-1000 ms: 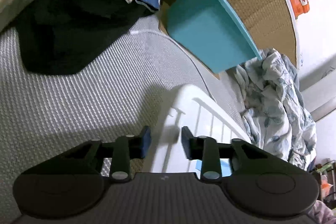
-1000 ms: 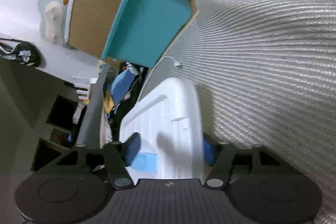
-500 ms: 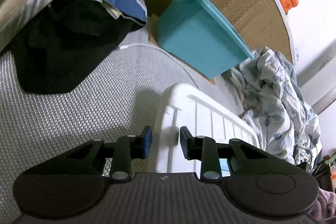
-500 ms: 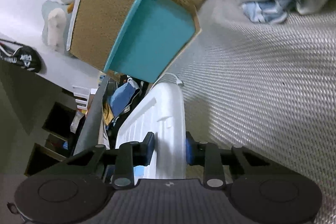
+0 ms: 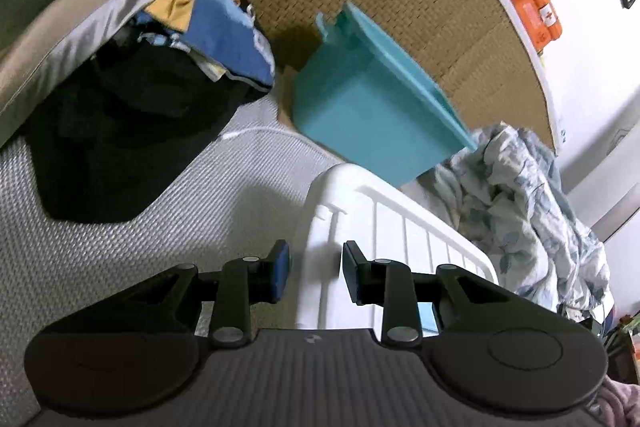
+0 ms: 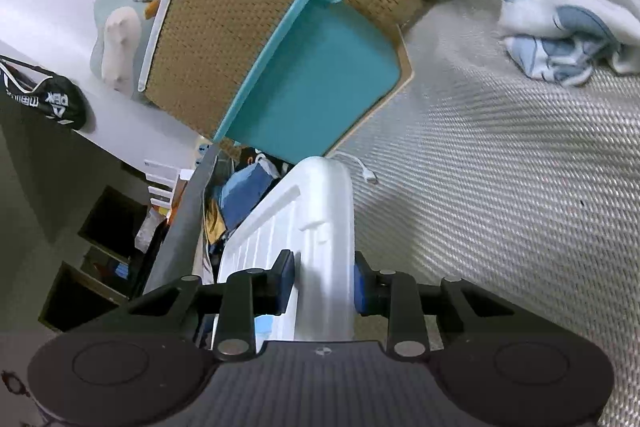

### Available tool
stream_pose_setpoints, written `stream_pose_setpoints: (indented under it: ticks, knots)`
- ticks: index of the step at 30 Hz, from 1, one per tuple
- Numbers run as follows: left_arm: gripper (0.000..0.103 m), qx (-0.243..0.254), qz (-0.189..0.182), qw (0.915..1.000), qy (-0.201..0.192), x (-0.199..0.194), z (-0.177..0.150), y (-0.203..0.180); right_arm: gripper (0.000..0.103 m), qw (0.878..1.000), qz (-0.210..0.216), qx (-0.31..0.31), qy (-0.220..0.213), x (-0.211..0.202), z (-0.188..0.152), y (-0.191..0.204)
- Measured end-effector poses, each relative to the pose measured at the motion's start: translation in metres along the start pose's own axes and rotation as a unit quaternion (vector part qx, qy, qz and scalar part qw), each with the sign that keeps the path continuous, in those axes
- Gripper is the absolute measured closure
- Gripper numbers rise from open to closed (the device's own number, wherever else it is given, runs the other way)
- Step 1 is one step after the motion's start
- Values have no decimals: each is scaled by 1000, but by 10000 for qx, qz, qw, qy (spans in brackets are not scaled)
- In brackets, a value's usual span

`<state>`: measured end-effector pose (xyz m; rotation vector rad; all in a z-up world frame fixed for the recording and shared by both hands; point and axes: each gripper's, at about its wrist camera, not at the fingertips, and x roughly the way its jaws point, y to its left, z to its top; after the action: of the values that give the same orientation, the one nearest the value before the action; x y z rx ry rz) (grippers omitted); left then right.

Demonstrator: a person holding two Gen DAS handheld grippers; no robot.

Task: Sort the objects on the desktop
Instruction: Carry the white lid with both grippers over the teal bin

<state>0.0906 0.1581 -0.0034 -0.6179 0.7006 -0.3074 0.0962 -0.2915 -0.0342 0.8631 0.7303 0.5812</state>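
Observation:
A white slatted plastic basket [image 5: 384, 219] sits on a grey woven mat. My left gripper [image 5: 314, 273] is shut on the basket's end wall, one finger outside and one inside. In the right wrist view my right gripper [image 6: 323, 285] is shut on the opposite end wall of the same white basket [image 6: 320, 203]. A teal plastic bin [image 5: 372, 115] stands tilted behind the basket against a brown woven board; it also shows in the right wrist view [image 6: 320, 83]. Something blue lies inside the basket, mostly hidden.
A pile of black and blue clothes [image 5: 132, 115] lies at the left under a grey cushion [image 5: 80, 27]. A floral blanket [image 5: 532, 211] is heaped at the right. A white cable end [image 6: 366, 173] lies on the mat. An orange case [image 5: 538, 13] stands on a shelf.
Both grippers closed from open onto the basket's end walls. Both views then shifted, the teal bin now sitting higher and farther in frame.

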Motion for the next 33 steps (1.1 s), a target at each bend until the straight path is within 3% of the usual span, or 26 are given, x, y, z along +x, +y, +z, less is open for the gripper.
stream_pose_setpoints:
  ticks: [12, 22, 33]
  knots:
    - [72, 166, 83, 9991, -379, 11, 32, -32, 70, 9992, -41, -293, -266, 2, 43, 23]
    - [71, 241, 243, 9960, -826, 33, 84, -51, 69, 9964, 36, -726, -436, 31, 102, 54]
    - [71, 576, 507, 9924, -959, 71, 141, -77, 67, 9932, -101, -980, -624, 69, 165, 66]
